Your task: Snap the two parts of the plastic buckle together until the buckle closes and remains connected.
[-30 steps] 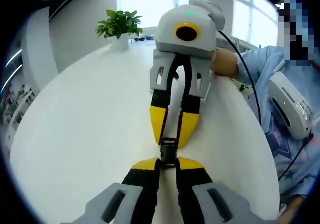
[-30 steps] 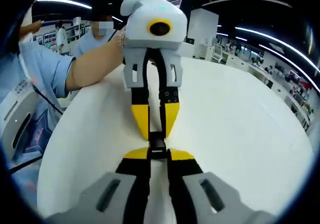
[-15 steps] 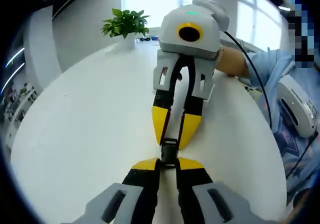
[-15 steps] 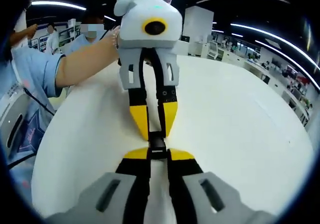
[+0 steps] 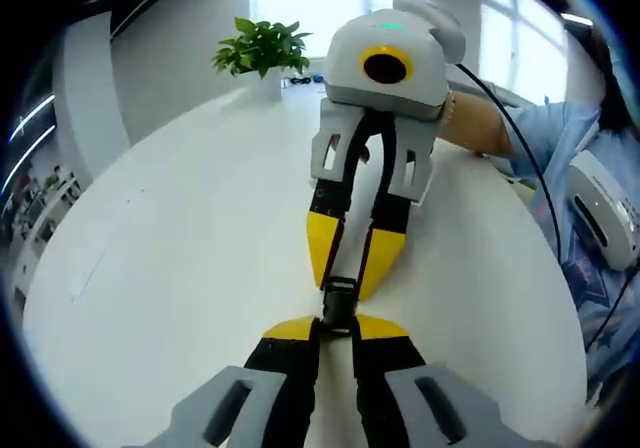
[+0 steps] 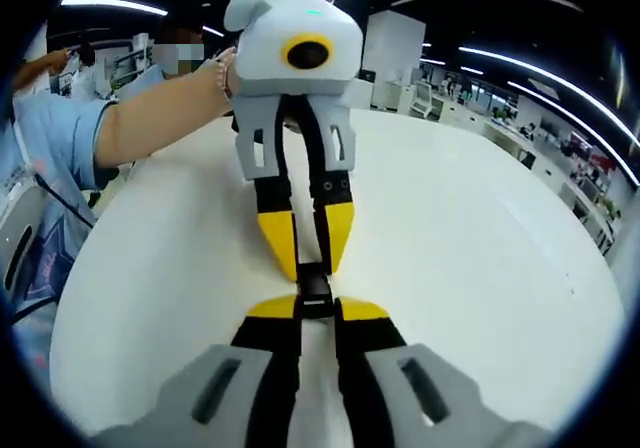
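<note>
On white table point(image 5: 180, 268), left tool point(image 5: 336, 326) & right tool point(image 6: 315, 308) each clamp black buckle point(image 5: 338, 303).

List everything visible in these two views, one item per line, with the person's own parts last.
Buckle: one, black plastic, held between the two grippers' tips above the table.
Table: one, white, round, under the grippers.
Potted plant: one, green leaves, at the table's far edge in the left gripper view.
Left gripper: yellow-tipped black jaws, closed on the buckle.
Right gripper: yellow-tipped black jaws, closed on the buckle from the opposite side.
Person's arm: light blue sleeve, behind the left gripper in the right gripper view.
</note>
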Action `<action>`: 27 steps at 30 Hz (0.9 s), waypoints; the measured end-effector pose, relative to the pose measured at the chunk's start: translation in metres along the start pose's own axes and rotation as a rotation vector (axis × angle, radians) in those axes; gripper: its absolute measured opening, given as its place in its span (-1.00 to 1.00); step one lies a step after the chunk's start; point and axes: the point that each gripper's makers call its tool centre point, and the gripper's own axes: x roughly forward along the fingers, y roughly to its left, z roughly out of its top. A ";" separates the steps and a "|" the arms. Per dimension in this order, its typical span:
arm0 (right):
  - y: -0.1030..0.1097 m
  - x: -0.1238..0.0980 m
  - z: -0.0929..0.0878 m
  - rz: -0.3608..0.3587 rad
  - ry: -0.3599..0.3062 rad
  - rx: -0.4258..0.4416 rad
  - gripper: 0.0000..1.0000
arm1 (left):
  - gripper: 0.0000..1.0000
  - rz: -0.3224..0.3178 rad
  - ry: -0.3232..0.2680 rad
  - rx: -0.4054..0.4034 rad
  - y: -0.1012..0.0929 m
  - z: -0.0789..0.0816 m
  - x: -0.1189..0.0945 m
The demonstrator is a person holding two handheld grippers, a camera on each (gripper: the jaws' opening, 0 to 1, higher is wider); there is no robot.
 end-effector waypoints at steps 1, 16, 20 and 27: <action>-0.003 0.001 0.001 0.002 0.003 0.005 -0.78 | -0.77 -0.001 -0.001 -0.002 0.004 0.001 0.000; -0.046 0.007 -0.012 -0.007 0.001 0.088 -0.78 | -0.77 -0.001 -0.027 -0.056 0.044 0.010 0.009; -0.054 0.011 -0.013 -0.008 0.002 0.084 -0.78 | -0.77 0.002 -0.040 -0.061 0.052 0.012 0.006; -0.070 0.018 -0.009 -0.020 -0.004 0.081 -0.78 | -0.77 0.003 0.003 -0.079 0.064 0.006 -0.002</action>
